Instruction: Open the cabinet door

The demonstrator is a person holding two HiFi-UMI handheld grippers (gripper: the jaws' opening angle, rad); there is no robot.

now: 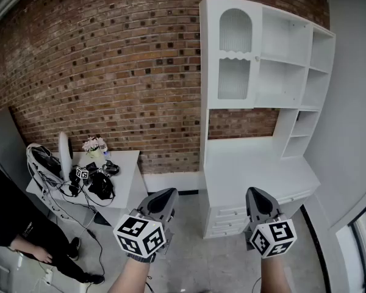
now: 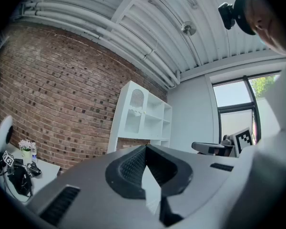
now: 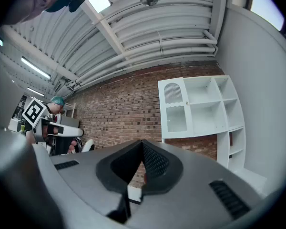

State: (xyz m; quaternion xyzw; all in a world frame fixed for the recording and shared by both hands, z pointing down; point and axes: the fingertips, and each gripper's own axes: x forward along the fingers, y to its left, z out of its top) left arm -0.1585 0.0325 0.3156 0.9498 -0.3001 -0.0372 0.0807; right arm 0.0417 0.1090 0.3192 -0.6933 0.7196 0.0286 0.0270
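Observation:
A tall white cabinet (image 1: pixel 265 90) stands against the brick wall. Its closed door (image 1: pixel 235 57), with an arched pane, fills the upper left section, and a small knob (image 1: pixel 258 58) sits on the door's right edge. Open shelves take up the right side, with a counter and drawers below. My left gripper (image 1: pixel 169 193) and right gripper (image 1: pixel 254 192) are held level, low in the head view and well short of the cabinet. Both are shut with nothing in them. The door also shows far off in the left gripper view (image 2: pixel 136 112) and the right gripper view (image 3: pixel 174 109).
A white table (image 1: pixel 127 166) at the left carries cables, black gear and a small flower pot (image 1: pixel 95 145). A person in dark clothes (image 1: pixel 12 221) stands at the lower left. A grey wall and a window edge (image 1: pixel 363 243) lie to the right of the cabinet.

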